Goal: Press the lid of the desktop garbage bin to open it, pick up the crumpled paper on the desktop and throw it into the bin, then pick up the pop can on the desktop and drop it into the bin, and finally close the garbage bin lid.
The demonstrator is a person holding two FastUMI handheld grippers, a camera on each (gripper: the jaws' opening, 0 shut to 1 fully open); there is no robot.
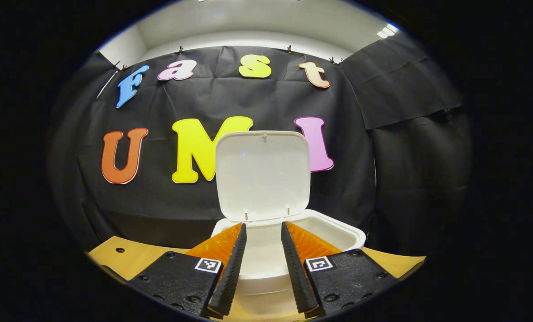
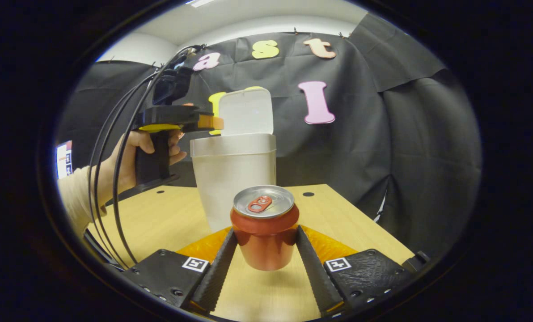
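The place is a staged recording booth set up inside a plain room, not a lived-in home. Black cloth point(image 2: 360, 147) is clipped up as walls around a pale wooden desk point(image 2: 338, 214) with drilled holes, and white ceiling point(image 1: 248, 18) with strip lights shows above the cloth.

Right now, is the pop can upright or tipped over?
Upright. In the right gripper view the pop can shows its pull-tab top facing up, between the right claw's fingers and lifted above the table.
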